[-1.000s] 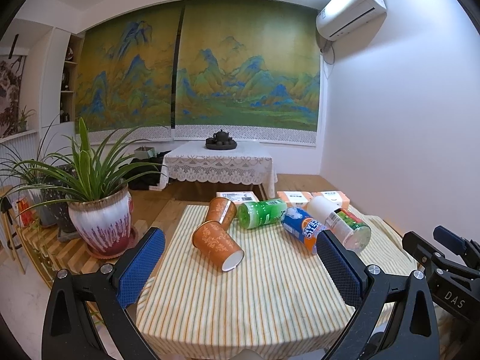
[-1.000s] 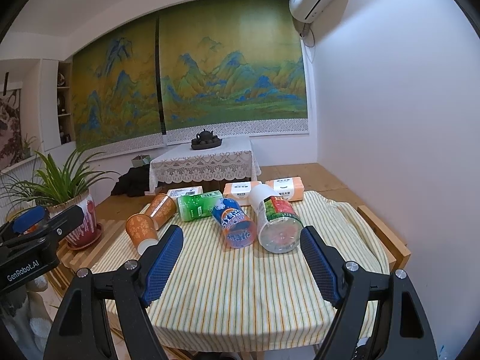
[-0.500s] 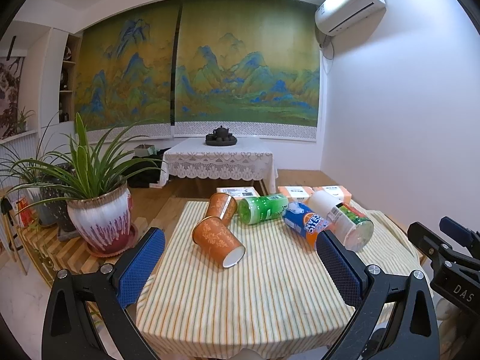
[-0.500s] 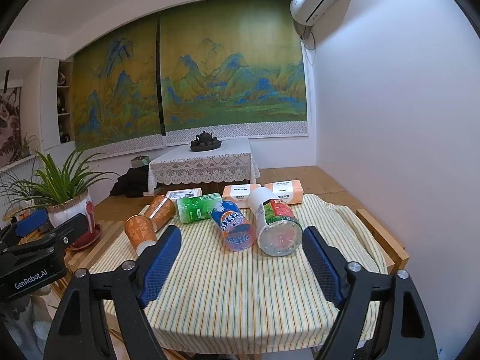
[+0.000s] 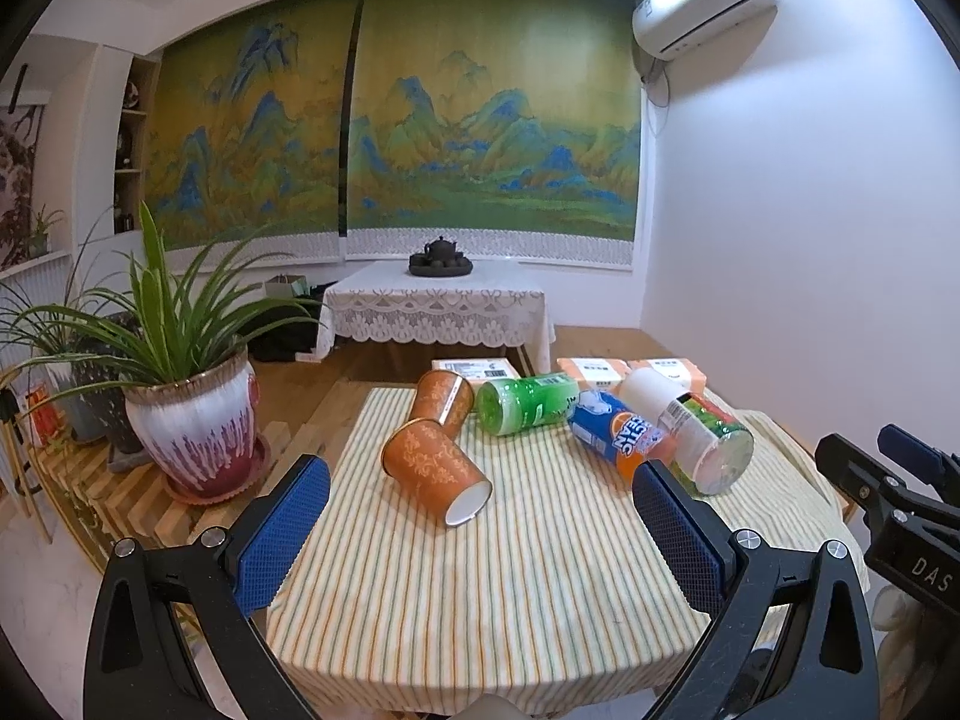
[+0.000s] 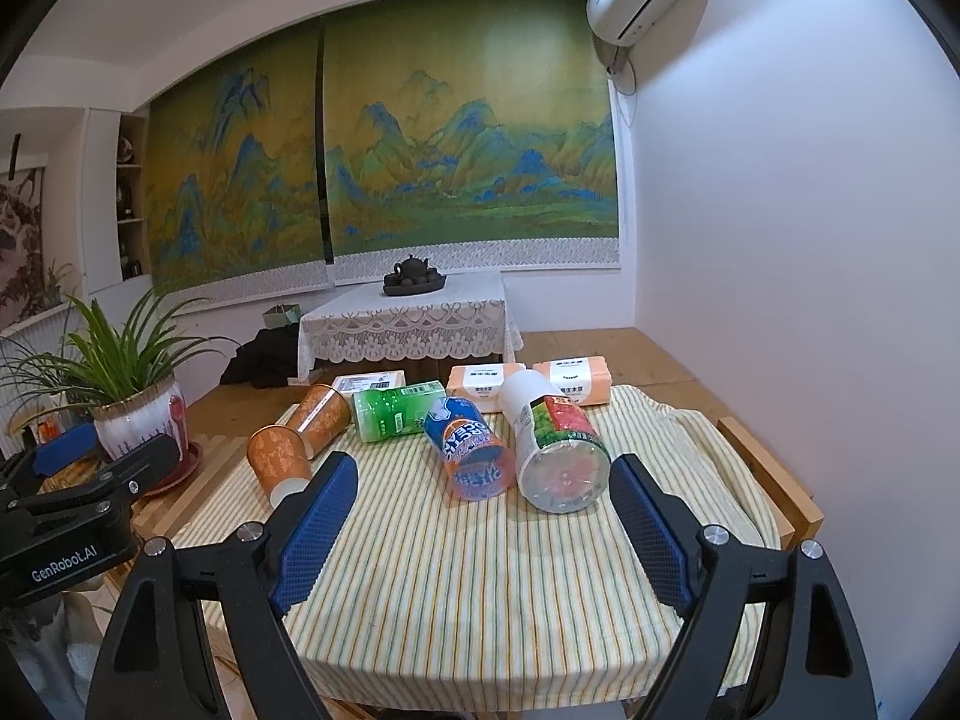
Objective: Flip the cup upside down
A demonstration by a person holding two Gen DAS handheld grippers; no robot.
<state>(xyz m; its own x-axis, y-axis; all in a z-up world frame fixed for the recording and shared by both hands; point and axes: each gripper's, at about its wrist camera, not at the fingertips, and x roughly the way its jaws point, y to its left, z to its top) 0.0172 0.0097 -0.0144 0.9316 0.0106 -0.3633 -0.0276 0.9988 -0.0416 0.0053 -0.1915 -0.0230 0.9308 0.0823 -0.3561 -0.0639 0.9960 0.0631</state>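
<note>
Two orange patterned paper cups lie on their sides on the striped tablecloth (image 5: 480, 588). The near cup (image 5: 435, 471) has its white mouth facing me; in the right wrist view (image 6: 279, 465) it is partly hidden behind the left finger. The far cup (image 5: 440, 397) lies behind it, also in the right wrist view (image 6: 321, 417). My left gripper (image 5: 480, 516) is open and empty, held above the table's near part, short of the near cup. My right gripper (image 6: 483, 516) is open and empty, short of the bottles.
A green bottle (image 5: 528, 403), a blue-orange bottle (image 5: 618, 435) and a white-capped bottle (image 5: 690, 432) lie beside the cups. Boxes (image 5: 594, 372) sit at the table's far edge. A potted plant (image 5: 192, 420) stands on a slatted rack left. A white wall is on the right.
Both grippers have drawn back a little and risen slightly, so the table looks lower and farther. The cups and bottles have not moved. Both jaws stay open.
</note>
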